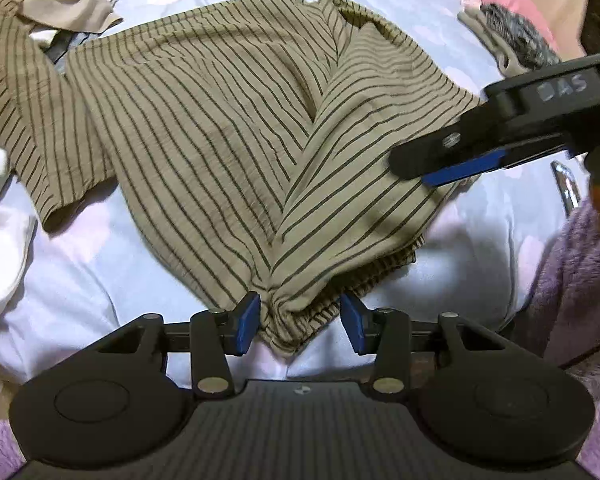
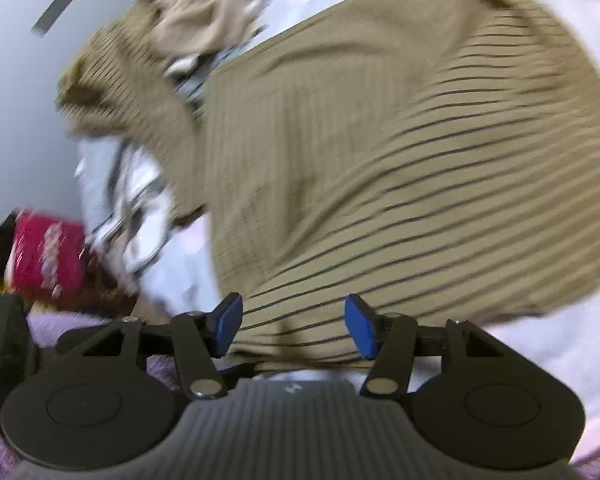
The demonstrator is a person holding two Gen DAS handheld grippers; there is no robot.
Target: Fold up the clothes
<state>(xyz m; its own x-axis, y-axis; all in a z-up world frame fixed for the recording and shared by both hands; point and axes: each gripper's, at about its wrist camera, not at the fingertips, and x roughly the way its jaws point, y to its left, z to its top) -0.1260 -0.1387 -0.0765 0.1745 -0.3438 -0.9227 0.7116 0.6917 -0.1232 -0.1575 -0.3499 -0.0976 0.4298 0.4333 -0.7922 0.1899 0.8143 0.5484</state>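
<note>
Left hand-held gripper (image 1: 300,326) right up close, jaws parted, bunched hem corner of the striped tan shirt (image 1: 236,128) sitting between the blue pads (image 1: 247,326) but not pinched. Right hand-held gripper (image 2: 294,326) also spread wide, hovering over the shirt's near edge, gripping nothing. Shirt itself lying on the pale blue bedsheet (image 1: 80,276), one side folded over diagonally. Farther back, a crumpled beige garment (image 1: 70,2) near the sleeve. Right view pretty blurry.
</note>
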